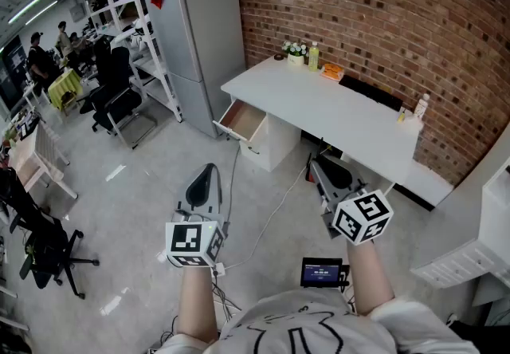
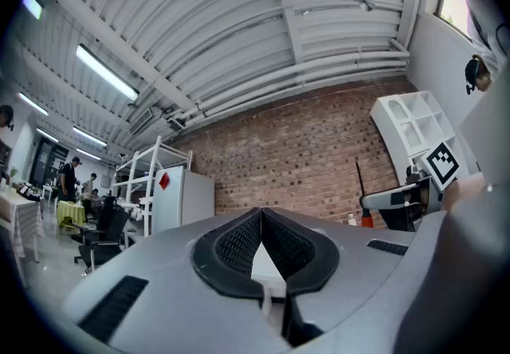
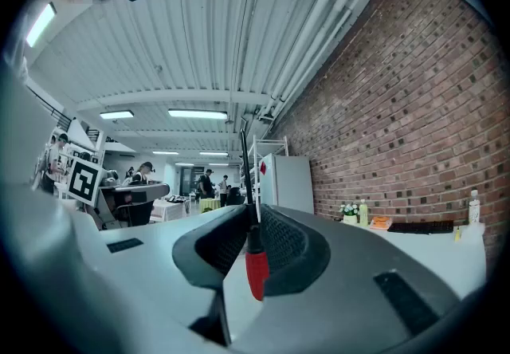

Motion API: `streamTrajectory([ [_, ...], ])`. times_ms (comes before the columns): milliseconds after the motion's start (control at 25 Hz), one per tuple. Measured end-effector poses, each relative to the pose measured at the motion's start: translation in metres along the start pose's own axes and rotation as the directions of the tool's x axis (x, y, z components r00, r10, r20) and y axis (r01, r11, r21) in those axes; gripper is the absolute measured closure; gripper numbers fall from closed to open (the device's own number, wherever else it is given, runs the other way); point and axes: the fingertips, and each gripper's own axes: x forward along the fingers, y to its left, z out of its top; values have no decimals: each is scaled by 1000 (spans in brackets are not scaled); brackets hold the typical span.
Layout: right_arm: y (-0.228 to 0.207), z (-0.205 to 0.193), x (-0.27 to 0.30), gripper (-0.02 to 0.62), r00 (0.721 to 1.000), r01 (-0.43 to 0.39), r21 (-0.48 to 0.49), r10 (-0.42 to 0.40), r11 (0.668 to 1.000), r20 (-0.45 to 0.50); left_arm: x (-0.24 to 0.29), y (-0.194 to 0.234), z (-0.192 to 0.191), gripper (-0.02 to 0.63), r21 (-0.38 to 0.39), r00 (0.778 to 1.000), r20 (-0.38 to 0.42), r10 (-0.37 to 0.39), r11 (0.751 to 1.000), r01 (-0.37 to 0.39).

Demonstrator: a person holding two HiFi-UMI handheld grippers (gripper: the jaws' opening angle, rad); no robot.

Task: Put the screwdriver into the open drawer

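The right gripper (image 3: 253, 225) was clenched on the screwdriver (image 3: 256, 271). Its red handle pointed down between the dark ribbed pads (image 3: 285, 242) at the centre of the right gripper view, and its thin dark shaft rose straight up toward the ceiling. The left gripper (image 2: 260, 217) was shut on nothing, its two jaws pressed together at the tips in the lower middle of its own view.

In the head view both grippers sat in the lower half of the frame, the left one at lower left of centre and the right one at lower right of centre. They were held out over the grey floor (image 1: 143, 177) and well apart from the furniture. The open drawer (image 1: 243, 119) was pulled out below the left end of the white desk (image 1: 335, 113), just above the middle of the frame, its pale wooden inside showing. A grey fridge (image 1: 207, 25) stood to the upper left of the drawer, and the brick wall (image 1: 382, 9) filled the upper right behind the desk
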Motion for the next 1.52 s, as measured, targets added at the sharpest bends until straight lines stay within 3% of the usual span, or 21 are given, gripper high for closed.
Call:
streamTrajectory([
  [320, 24, -11, 24, 537, 1000, 9, 21, -9, 1000, -4, -1, 23, -6, 592, -21, 1000, 19, 4, 1000, -3],
  [880, 56, -37, 57, 537, 998, 38, 47, -35, 998, -45, -8, 88, -45, 592, -75, 1000, -27, -1, 997, -1],
  [1200, 24, -51, 88, 537, 997, 44, 84, -38, 995, -72, 33, 100, -66, 592, -80, 999, -50, -7, 997, 3],
  [1520, -32, -59, 161, 537, 997, 13, 84, -7, 996, -80, 117, 124, -95, 592, -72, 996, -84, 8, 997, -14],
])
